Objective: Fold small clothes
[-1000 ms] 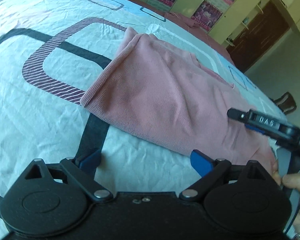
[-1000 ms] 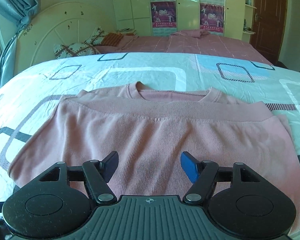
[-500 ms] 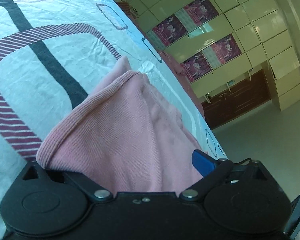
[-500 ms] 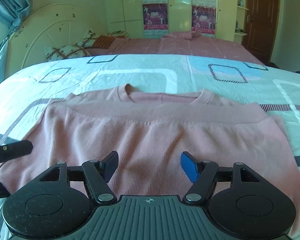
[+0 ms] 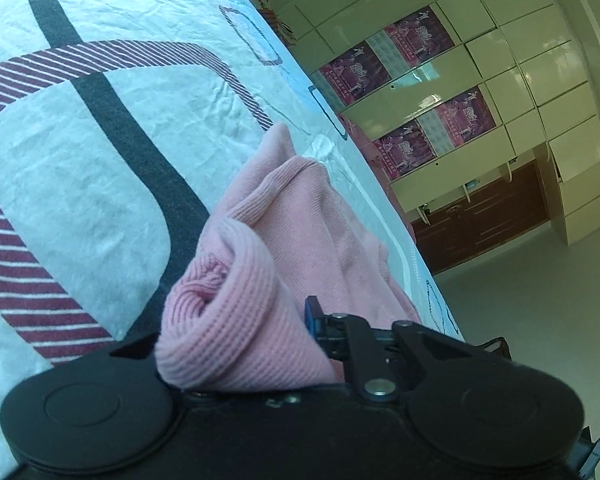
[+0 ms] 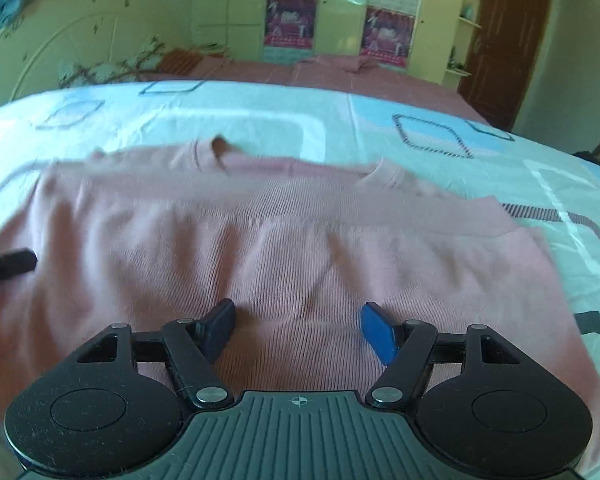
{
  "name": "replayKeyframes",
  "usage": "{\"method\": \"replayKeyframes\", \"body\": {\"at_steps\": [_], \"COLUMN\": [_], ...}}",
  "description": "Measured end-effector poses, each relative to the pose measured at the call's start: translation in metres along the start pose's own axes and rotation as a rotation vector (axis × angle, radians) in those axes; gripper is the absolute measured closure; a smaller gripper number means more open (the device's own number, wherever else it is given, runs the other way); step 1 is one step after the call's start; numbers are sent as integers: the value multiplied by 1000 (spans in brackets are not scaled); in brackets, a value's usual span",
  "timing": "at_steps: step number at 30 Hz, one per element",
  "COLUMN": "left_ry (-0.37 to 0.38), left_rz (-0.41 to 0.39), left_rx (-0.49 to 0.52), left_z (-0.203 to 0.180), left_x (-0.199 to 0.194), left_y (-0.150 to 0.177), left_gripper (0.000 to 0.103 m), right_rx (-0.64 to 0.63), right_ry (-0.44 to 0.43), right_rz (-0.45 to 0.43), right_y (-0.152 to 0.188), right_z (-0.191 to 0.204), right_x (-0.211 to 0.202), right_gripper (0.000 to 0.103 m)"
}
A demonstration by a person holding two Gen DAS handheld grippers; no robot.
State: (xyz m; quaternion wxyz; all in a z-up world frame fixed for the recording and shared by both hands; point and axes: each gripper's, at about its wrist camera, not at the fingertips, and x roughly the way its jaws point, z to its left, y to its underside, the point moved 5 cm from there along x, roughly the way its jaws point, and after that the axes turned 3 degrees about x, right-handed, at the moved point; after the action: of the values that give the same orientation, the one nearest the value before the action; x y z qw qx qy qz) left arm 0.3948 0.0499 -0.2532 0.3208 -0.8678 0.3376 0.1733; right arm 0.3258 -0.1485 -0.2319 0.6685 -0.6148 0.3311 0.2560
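the pink sweater [image 6: 300, 248] lies spread flat on the bed [image 6: 260, 116], folded across so its ribbed hem runs just below the neckline at the far side from the right claw [image 6: 298, 326]. the bed's cover is white and pale blue with striped and dark rounded squares.

the left claw [image 5: 268, 320] has just been closing and is now clamped on the sweater's left edge: a thick bunch of ribbed pink cloth is gathered between its jaws and bulges up over the claw's body, hiding the near finger, with only the blue pad [image 5: 310, 316] of the other finger showing against the cloth. beyond this claw the rest of the sweater trails away along the bed.

the right claw hangs over the near middle of the sweater with its jaws apart, cloth under and between its fingers but nothing gripped. to its far left the dark tip of the left claw [image 6: 8, 266] sits at the sweater's side edge.
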Motion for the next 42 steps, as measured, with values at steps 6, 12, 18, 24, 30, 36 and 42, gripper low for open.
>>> {"method": "replayKeyframes", "body": {"at_steps": [6, 12, 18, 24, 30, 36, 42], "left_ry": [-2, 0, 69, 180, 200, 156, 179], "left_rz": [-26, -70, -72, 7, 179, 304, 307], "left_rx": [27, 152, 386, 556, 747, 885, 876], "left_z": [-9, -51, -145, -231, -268, -255, -248], "left_x": [-7, -19, -13, 26, 81, 92, 55], "left_y": [1, -1, 20, 79, 183, 242, 232], "left_gripper": [95, 95, 95, 95, 94, 68, 42], "right_rx": [0, 33, 138, 253, 350, 469, 510], "right_ry": [-22, -111, -207, -201, -117, -150, -331], "right_rz": [0, -4, -51, -78, -74, -61, -38], "right_y": [-2, -6, -18, -20, 2, 17, 3], "right_z": [0, -11, -47, -126, -214, -266, -260], "right_x": [5, 2, -21, -46, -64, -78, -77], "right_gripper": [34, 34, 34, 34, 34, 34, 34]}}
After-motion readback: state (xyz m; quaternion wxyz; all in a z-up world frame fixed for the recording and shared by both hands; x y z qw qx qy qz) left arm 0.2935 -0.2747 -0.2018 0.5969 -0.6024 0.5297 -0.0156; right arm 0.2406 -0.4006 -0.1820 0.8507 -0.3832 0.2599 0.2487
